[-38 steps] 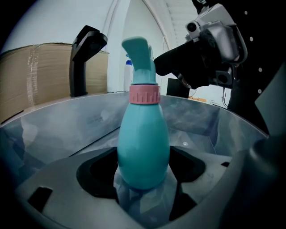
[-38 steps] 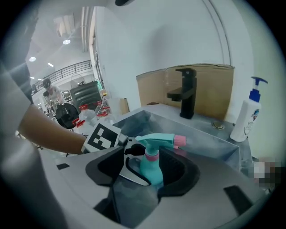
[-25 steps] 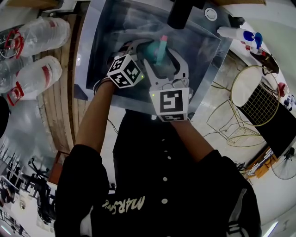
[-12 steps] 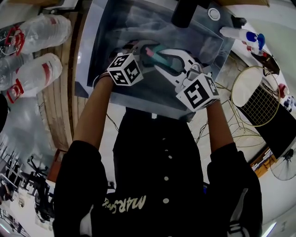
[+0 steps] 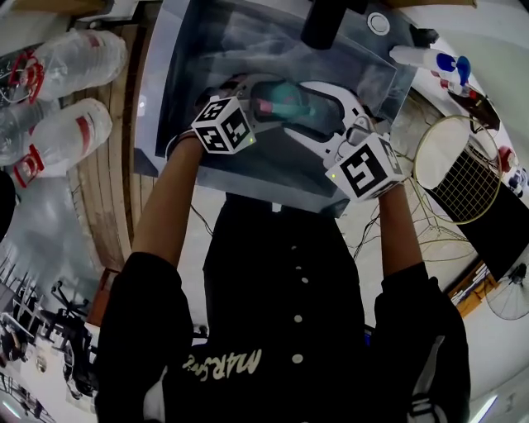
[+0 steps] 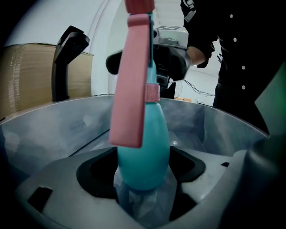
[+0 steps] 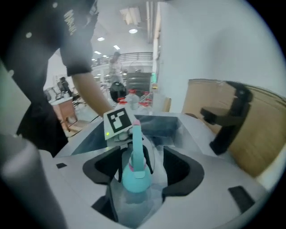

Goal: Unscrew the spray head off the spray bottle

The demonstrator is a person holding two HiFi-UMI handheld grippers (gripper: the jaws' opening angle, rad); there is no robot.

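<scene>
Bright, even indoor light; dark fisheye-warped edges; soft blur up close.

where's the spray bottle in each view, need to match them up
Head view: spray bottle sits upper centre, teal.
Left gripper view: centre, filling the middle, with the pink spray head on top.
Right gripper view: lower centre, small.
Shared landmark: black stand, top in the head view, left, right.

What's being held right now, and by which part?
Left gripper clamps the spray bottle by its teal body; the right gripper has just opened around it.
</scene>
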